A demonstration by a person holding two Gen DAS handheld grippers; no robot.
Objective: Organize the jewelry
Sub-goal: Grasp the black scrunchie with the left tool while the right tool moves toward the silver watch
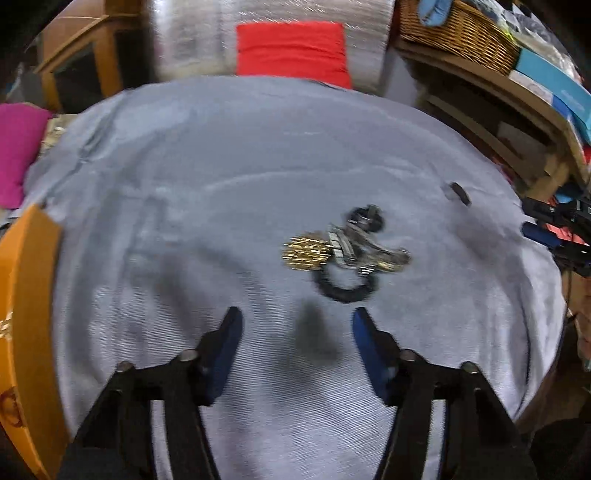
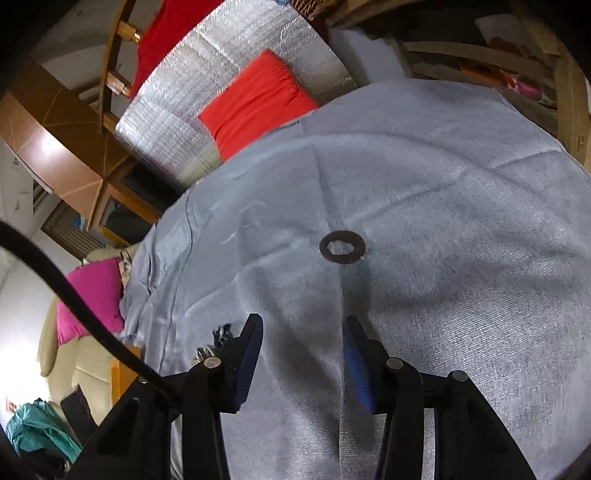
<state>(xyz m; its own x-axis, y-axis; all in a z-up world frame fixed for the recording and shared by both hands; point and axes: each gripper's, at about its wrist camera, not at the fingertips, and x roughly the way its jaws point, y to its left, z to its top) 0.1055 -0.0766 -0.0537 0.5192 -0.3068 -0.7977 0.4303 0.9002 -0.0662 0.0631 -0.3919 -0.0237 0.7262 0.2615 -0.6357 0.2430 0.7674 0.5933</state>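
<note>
A tangled pile of jewelry (image 1: 347, 251) lies on the grey cloth (image 1: 221, 184): a gold piece (image 1: 304, 252), silver links and a black beaded bracelet (image 1: 345, 290). A dark ring (image 1: 458, 192) lies apart at the right; in the right wrist view it (image 2: 342, 246) lies flat ahead of the fingers. My left gripper (image 1: 297, 328) is open and empty, just short of the pile. My right gripper (image 2: 303, 339) is open and empty above the cloth; a bit of the pile (image 2: 216, 345) shows by its left finger. The right gripper also shows at the edge of the left wrist view (image 1: 554, 229).
An orange box (image 1: 26, 314) stands at the left edge of the cloth. A red cushion (image 1: 291, 51) leans on silver foil behind the table. A wicker basket (image 1: 461, 33) and wooden shelves are at the right. A pink cushion (image 1: 18, 155) lies at the left.
</note>
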